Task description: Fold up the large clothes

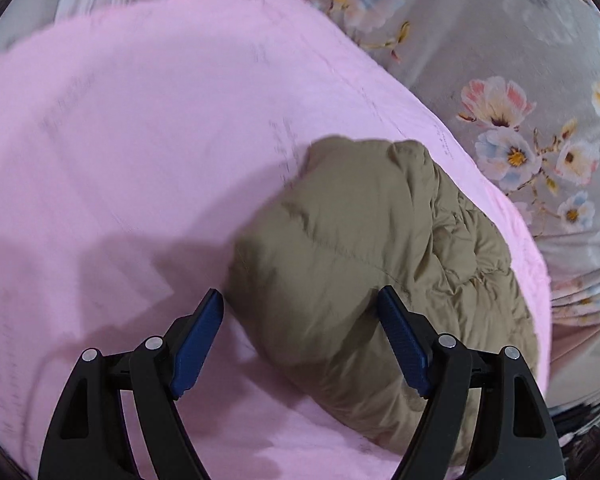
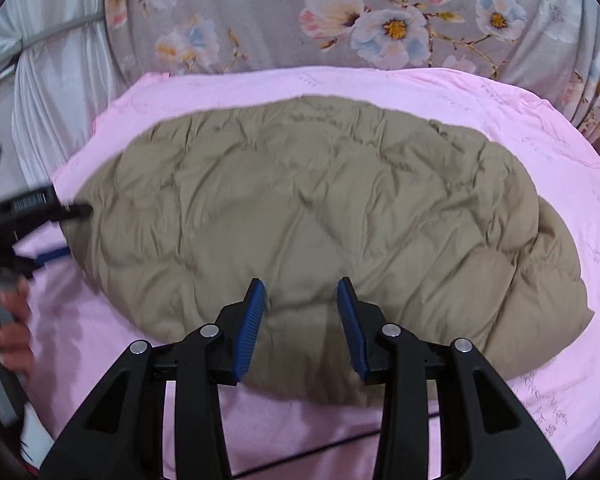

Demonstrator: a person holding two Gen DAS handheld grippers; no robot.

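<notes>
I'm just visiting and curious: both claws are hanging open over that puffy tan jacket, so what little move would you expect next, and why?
Probably the left claw eases forward and closes on the jacket end in front of it. Its jaws are open with that end lying between them, nothing gripped, and the right claw hovers open over the near edge, so a fold needs a hold first.

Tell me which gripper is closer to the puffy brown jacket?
Hard to call, both are close. The left gripper is open at one end of the jacket; the right gripper is open over its near edge.

black plastic left tool (image 1: 300,300), ribbed blue pads (image 1: 198,338), silver pivot screws, matching right tool (image 2: 301,290), bare fingers (image 2: 10,334)
</notes>
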